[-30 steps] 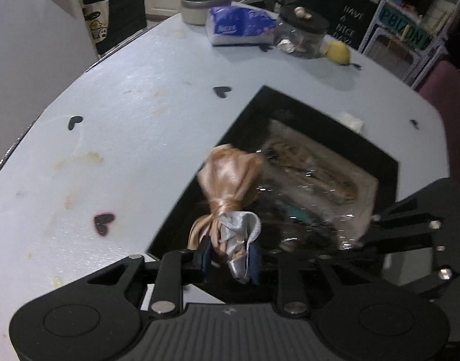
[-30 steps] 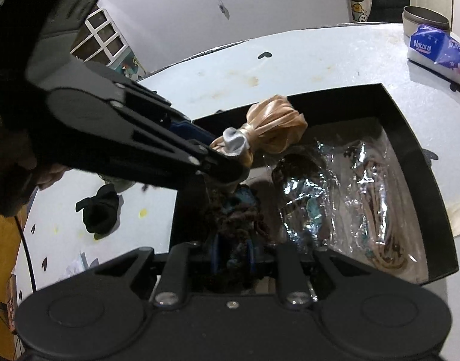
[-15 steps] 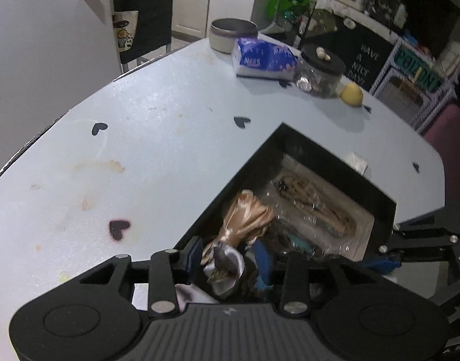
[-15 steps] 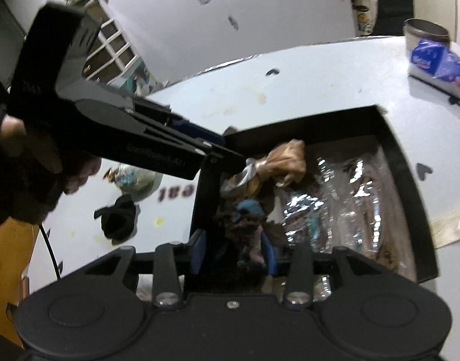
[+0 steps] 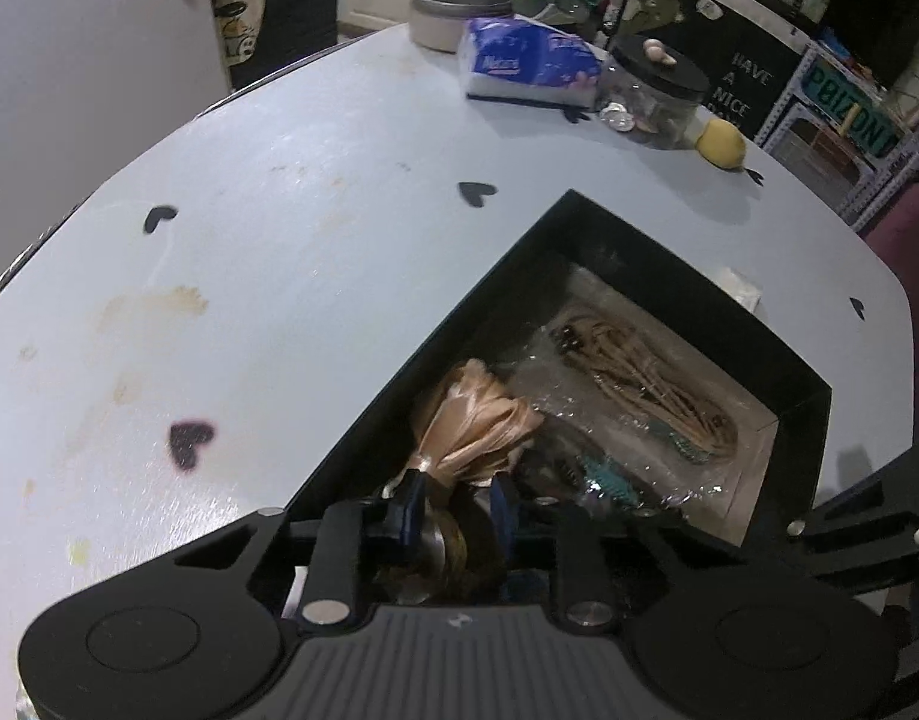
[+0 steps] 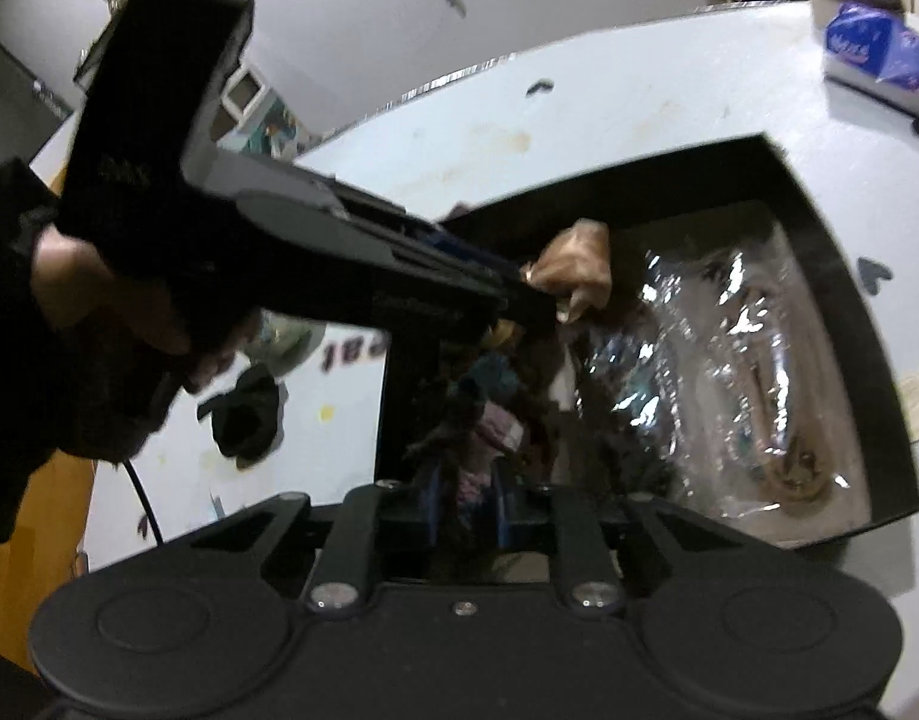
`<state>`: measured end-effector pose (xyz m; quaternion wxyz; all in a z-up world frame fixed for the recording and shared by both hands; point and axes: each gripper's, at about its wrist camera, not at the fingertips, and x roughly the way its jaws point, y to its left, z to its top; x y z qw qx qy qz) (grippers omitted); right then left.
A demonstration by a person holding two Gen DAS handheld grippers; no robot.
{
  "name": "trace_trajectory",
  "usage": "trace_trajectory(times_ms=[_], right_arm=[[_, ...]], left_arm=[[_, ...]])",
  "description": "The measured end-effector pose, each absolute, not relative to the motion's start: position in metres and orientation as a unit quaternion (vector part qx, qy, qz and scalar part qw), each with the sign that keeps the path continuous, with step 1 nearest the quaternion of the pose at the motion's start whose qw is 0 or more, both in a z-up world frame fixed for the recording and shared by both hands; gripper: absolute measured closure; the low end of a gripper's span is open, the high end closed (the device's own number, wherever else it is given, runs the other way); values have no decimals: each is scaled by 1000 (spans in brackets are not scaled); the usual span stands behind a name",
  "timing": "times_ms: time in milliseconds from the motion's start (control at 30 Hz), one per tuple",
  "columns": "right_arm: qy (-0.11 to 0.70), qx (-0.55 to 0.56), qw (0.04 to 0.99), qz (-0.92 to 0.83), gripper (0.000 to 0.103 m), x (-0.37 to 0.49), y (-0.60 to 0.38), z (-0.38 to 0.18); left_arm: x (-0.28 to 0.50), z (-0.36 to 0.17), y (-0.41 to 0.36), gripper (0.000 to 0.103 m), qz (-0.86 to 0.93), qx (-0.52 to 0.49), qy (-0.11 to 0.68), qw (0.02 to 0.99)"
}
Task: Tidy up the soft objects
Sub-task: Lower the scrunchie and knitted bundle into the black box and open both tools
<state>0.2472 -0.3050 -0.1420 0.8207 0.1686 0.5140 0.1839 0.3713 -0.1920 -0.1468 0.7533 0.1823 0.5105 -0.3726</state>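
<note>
The left gripper point(image 5: 456, 501) is reaching over the near corner of the black box point(image 5: 687, 276), its blue fingers parted around the tan satin bundle point(image 5: 471, 426), which is lying inside. The right gripper point(image 6: 466, 495) is pinching a dark fuzzy scrunchie point(image 6: 489, 432) at the box's near edge. Plastic-wrapped items point(image 5: 645, 384) are lying farther right.

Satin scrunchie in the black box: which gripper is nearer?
Left. The left gripper is right at the peach satin scrunchie, jaws at its tied end. The right gripper sits at the black box's near corner, over darker fabric.
</note>
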Motion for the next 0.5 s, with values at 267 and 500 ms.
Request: trace_trajectory(times_ms=[267, 500], right_arm=[[527, 133, 818, 189, 86, 242, -300, -135], [496, 155, 837, 170, 83, 225, -327, -114]], left_arm=[[370, -140, -171, 79, -355, 142, 515, 767], [351, -112, -152, 72, -344, 86, 496, 793]])
